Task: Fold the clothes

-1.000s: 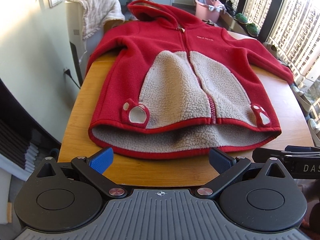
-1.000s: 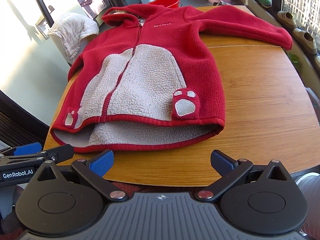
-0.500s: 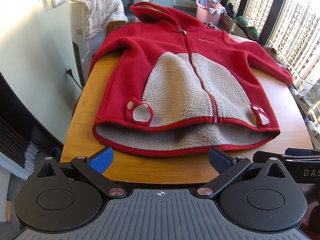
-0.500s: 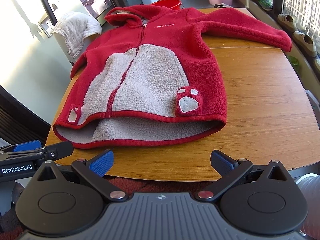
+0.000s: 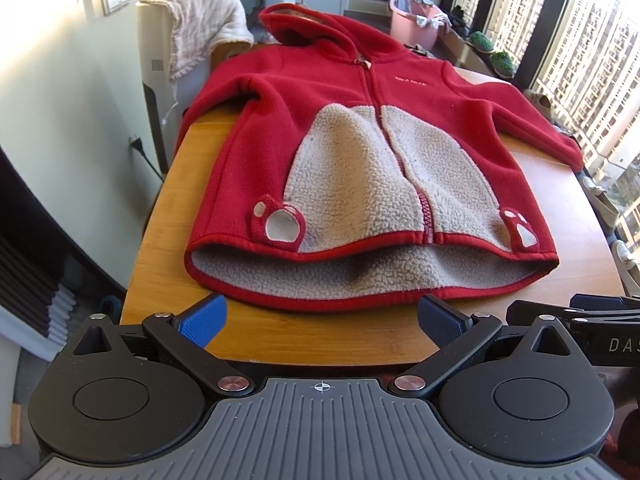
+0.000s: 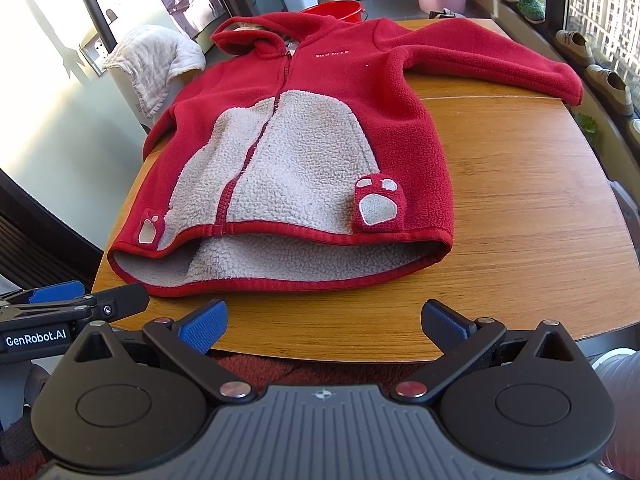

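Lying flat on the counter (image 6: 520, 208), the jacket (image 5: 360, 152) faced both grippers (image 5: 322, 322) (image 6: 324, 324), fingers spread wide, near its hem.

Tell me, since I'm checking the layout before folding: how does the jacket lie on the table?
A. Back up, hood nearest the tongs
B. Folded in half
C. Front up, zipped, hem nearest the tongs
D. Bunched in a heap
C: the jacket lies flat on the table, zipper closed and facing up, hem toward both open tongs.
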`<state>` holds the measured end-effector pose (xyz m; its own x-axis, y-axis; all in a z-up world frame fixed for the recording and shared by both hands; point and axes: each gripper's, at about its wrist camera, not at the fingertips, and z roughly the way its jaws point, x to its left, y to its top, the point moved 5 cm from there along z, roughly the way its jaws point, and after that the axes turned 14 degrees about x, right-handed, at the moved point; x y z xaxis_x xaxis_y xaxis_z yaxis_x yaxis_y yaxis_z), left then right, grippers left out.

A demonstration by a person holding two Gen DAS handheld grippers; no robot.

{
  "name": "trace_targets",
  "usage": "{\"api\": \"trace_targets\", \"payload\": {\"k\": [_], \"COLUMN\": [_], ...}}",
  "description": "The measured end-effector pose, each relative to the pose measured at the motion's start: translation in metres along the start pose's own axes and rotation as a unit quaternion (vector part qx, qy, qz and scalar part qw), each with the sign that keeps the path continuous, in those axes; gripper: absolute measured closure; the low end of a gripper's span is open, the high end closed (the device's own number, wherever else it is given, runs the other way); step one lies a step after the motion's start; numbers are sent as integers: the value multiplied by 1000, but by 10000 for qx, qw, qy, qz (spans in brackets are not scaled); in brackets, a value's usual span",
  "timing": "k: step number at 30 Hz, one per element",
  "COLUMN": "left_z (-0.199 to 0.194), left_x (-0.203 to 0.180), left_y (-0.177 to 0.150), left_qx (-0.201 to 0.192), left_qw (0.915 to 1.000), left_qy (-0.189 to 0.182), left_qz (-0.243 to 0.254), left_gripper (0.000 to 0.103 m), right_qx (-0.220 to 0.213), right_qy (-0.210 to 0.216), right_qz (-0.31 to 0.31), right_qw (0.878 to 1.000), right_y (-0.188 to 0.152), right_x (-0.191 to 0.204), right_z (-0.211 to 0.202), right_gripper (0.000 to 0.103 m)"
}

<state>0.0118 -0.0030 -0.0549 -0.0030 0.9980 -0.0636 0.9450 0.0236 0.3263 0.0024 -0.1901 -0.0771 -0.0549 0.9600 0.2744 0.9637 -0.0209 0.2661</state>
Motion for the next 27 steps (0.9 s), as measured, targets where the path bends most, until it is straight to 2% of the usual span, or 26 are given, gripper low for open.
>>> {"api": "trace_targets", "payload": {"k": [27], "left_z": [-1], "left_x": [0], "left_y": [1], "left_qx": [-13], "left_qw": [10000], "left_qy": [-35], "left_qz": [4], "left_gripper": [0], "right_qx": [4], "right_qy": [24], "right_qz": [12], "right_qw": [10000], "right_y": [1], "right_x": [-1], "right_z": [0], "right_gripper": [0]}}
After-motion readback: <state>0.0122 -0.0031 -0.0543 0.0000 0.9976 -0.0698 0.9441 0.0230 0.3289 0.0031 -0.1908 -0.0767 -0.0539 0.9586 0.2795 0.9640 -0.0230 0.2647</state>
